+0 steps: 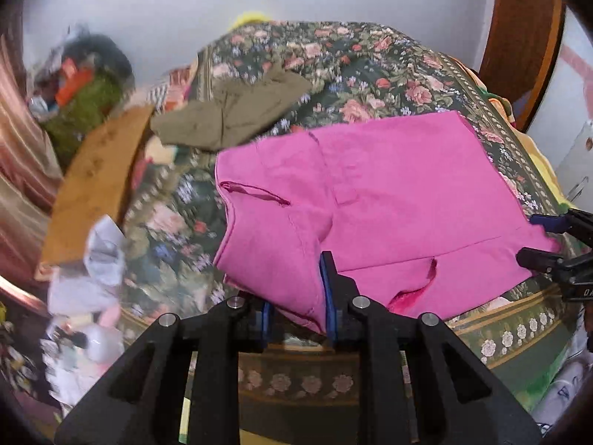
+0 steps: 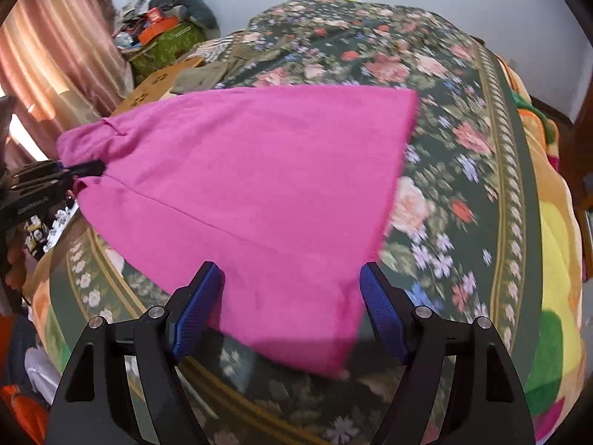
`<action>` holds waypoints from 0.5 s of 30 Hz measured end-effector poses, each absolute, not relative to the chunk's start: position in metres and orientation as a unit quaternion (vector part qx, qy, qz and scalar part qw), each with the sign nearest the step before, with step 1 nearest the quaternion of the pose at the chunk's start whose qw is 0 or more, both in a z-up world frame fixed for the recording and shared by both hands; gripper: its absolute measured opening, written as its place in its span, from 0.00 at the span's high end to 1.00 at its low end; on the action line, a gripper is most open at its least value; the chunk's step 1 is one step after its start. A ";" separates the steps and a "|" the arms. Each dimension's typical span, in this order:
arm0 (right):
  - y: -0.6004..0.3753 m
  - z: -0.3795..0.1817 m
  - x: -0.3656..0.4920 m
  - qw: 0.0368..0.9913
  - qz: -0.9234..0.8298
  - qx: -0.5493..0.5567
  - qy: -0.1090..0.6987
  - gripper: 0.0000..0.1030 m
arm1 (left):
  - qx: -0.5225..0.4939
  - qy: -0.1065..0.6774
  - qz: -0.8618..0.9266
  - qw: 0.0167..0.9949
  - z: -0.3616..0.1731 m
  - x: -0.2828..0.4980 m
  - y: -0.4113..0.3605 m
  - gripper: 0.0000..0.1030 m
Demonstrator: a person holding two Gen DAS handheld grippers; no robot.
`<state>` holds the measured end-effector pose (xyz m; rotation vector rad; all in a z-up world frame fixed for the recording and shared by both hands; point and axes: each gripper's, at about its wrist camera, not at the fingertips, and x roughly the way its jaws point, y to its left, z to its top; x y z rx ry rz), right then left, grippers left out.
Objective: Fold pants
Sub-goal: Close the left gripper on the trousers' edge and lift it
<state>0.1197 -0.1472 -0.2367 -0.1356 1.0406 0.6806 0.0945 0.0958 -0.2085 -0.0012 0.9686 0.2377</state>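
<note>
Pink pants [image 1: 389,193] lie folded on the floral bedspread [image 1: 370,66], and also fill the middle of the right wrist view [image 2: 259,185]. My left gripper [image 1: 296,296] is shut on the waist end of the pink pants, with cloth bunched between its blue pads. It shows at the left edge of the right wrist view [image 2: 79,170]. My right gripper [image 2: 291,296] is open, its fingers either side of the pants' near leg end, not clamping it. It shows at the right edge of the left wrist view [image 1: 533,237].
Olive-green pants [image 1: 229,111] lie folded at the far left of the bed. A wooden board [image 1: 96,181] and a heap of clutter [image 1: 81,81] stand left of the bed. A curtain [image 2: 63,48] hangs at the left. A wooden door frame [image 1: 519,37] is at the right.
</note>
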 end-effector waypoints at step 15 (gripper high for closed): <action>-0.161 -0.235 0.115 0.822 0.306 -0.032 0.478 0.28 | 0.067 0.374 -0.003 0.925 -0.129 0.145 0.007 0.80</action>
